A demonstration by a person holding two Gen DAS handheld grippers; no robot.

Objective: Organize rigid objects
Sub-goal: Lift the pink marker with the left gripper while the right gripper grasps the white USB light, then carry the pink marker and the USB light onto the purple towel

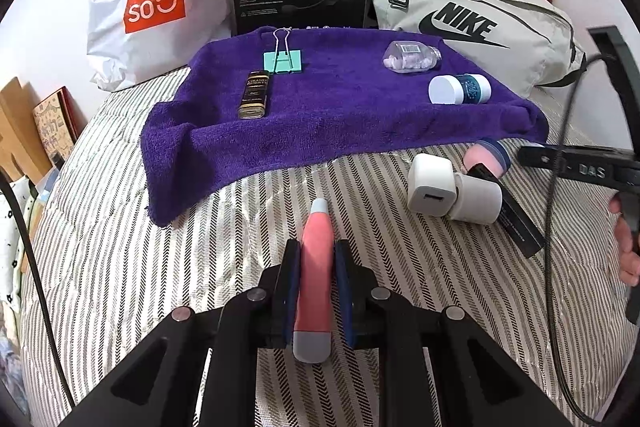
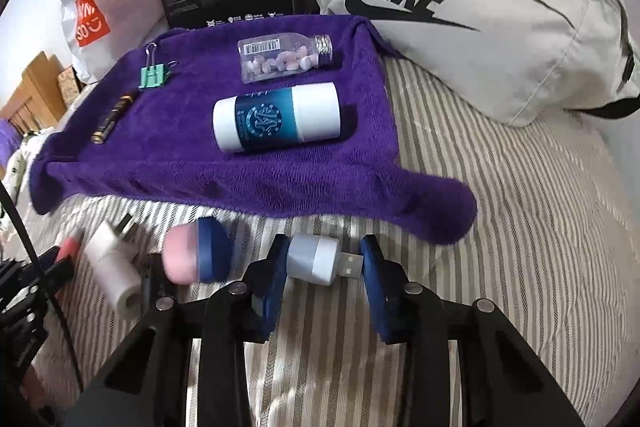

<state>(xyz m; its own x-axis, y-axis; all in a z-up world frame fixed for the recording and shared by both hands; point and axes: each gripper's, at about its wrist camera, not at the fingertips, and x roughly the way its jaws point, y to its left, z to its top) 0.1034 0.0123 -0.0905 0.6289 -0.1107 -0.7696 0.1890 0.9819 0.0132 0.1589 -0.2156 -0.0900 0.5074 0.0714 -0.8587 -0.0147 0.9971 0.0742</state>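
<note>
- Towel (image 2: 224,179) as landmark: purple, spread on the striped bed, already carrying a clip (image 2: 153,75), a dark tube (image 2: 110,121), a pill bottle (image 2: 286,59) and a teal-banded jar (image 2: 276,117).
- Left gripper (image 1: 317,281) – pressed tight on a pink stick (image 1: 316,267), held short of the towel's near edge.
- Right gripper (image 2: 323,261) – narrowed around a USB plug light (image 2: 322,261) just below the towel's near edge; the left pad looks to touch its grey end, while contact at the metal tip I cannot confirm.
- Risk, as I judge it: the hold runs end to end along the light, so the narrow metal tip could skid off the pad and the light pivot or drop on lifting.
- Risk: a pink-and-blue cap (image 2: 200,255) sits just left of the right gripper, and a white charger (image 2: 112,267) further left – a sideways swing could knock either.
- Risk: the jar and bottle lie on their sides on the towel – a nudge while placing could roll them.
</note>
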